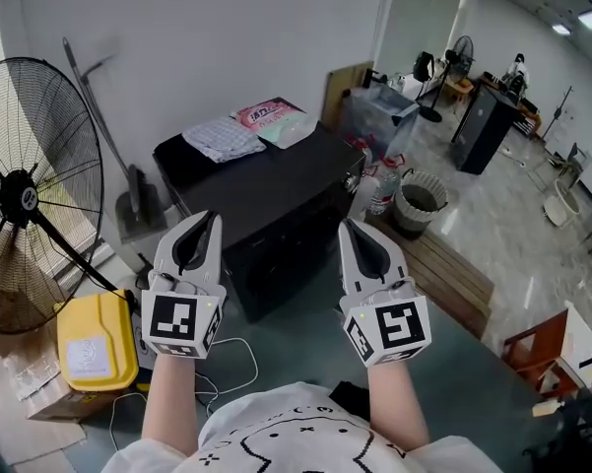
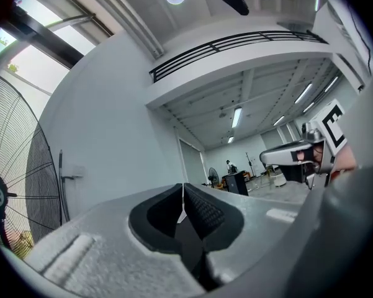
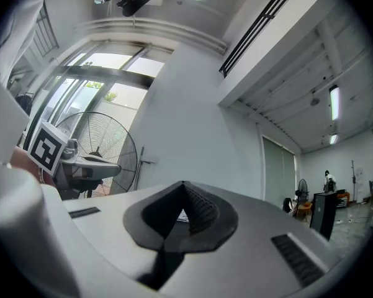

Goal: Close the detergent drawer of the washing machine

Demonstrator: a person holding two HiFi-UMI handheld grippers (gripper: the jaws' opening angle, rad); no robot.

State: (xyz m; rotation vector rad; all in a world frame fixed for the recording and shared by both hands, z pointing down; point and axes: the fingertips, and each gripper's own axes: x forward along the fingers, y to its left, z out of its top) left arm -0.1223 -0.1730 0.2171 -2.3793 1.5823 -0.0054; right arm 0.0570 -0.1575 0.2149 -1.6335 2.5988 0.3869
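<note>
As you hold both claws up side by side, your left claw [image 1: 210, 217] and your right claw [image 1: 347, 227] are each closed fully, the ribbed black pads meeting inside smooth grey plastic shells, with nothing gripped between them. Beyond the two tips in the head view stands the washing machine [image 1: 276, 215], a matte black box close to the white wall; its detergent drawer cannot be made out. On its flat top lie a checked cloth [image 1: 224, 136] and a glossy pink packet [image 1: 273, 116]. Only the head view shows this machine. The two gripper views look over it: the left gripper view gives the round wire fan [image 2: 6, 191] and the wall, and the right gripper view gives the bright windows [image 3: 93, 85].
</note>
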